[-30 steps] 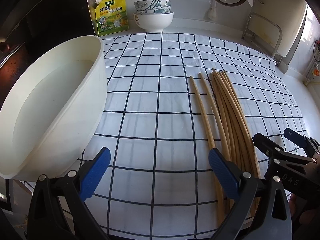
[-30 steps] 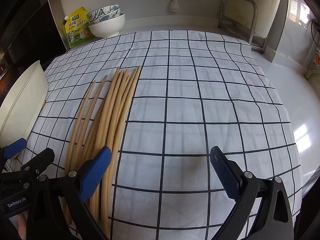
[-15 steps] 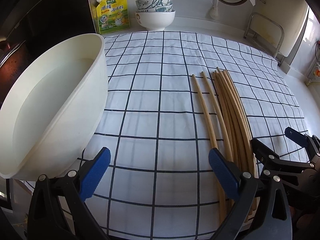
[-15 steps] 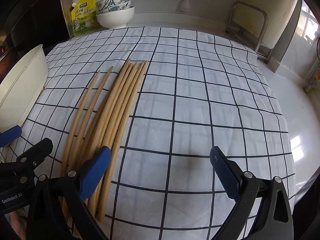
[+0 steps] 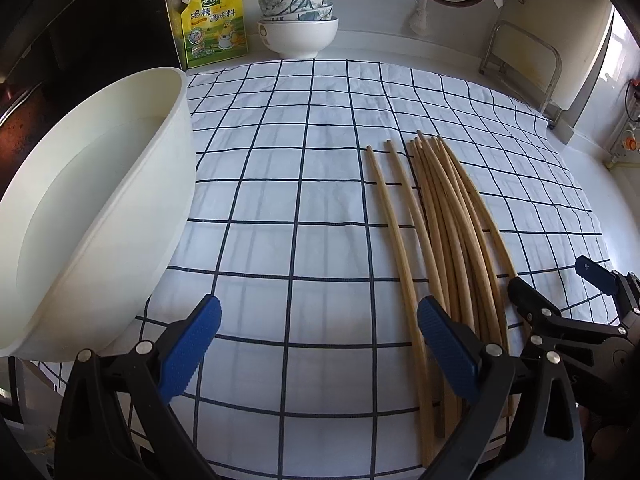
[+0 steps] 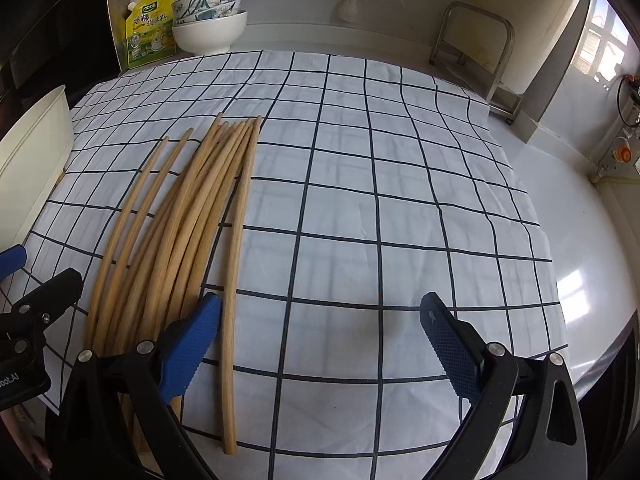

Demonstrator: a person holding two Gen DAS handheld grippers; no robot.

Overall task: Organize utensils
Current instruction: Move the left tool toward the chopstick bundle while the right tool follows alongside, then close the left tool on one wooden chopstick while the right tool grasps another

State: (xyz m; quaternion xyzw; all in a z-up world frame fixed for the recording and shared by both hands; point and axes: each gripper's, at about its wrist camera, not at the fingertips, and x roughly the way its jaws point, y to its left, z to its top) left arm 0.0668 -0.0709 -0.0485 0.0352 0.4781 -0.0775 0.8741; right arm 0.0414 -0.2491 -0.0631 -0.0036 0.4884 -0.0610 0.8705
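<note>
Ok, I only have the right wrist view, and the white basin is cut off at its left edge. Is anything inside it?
Observer: In the left wrist view the white basin shows a bare white inside, with no chopsticks in it.
Operator: And the left gripper, open or shut?
Observer: The left gripper is open, with nothing between its fingers.
Operator: Where is it relative to the chopsticks?
Observer: Its right finger is in front of the near ends of the chopsticks; its left finger is near the basin's side.
</note>
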